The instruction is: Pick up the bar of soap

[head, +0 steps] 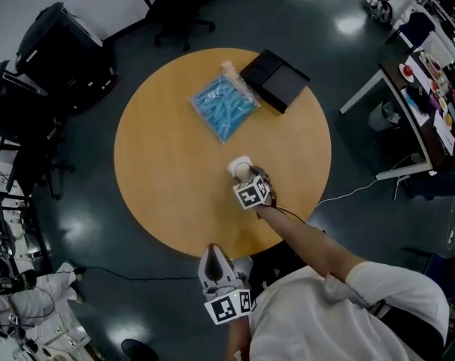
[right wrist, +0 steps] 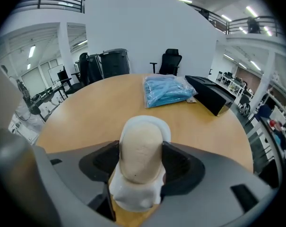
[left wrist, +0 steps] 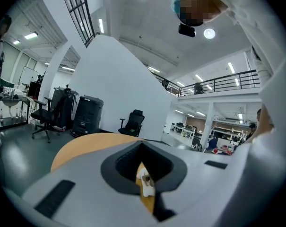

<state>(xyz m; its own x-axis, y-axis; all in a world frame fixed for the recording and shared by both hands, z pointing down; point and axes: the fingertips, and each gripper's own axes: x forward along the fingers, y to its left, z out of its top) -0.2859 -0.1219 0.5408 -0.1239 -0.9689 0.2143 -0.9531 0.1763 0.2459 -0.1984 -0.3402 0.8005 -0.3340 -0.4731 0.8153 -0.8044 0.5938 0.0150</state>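
Head view, looking steeply down on a round wooden table [head: 159,164]; the bar of soap [head: 244,172], pale tan and rounded, sits on a white soap dish [head: 235,162] just right of the table's centre, a little toward the near edge; the dish rests flat on the wood.

The right gripper [head: 248,174] reaches in from the near right edge at the end of the person's outstretched arm; its own view shows the jaws standing wide apart, one on each side of the soap, the dark pads close beside the bar's flanks; no clear press on the bar is visible, and soap and dish both rest on the table.

The left gripper [head: 212,253] is held at the table's near edge, its body off the table and close to the person's torso; its own view shows the jaws drawn together to a thin slit, with nothing held between them; through the slit a strip of table and the distant dish appear.

Toward the far edge lies a clear bag of blue items [head: 223,105]; just beside it, at the far right edge, lies a flat black box [head: 276,77]; a black office chair [head: 178,6] stands on the floor beyond the far edge.
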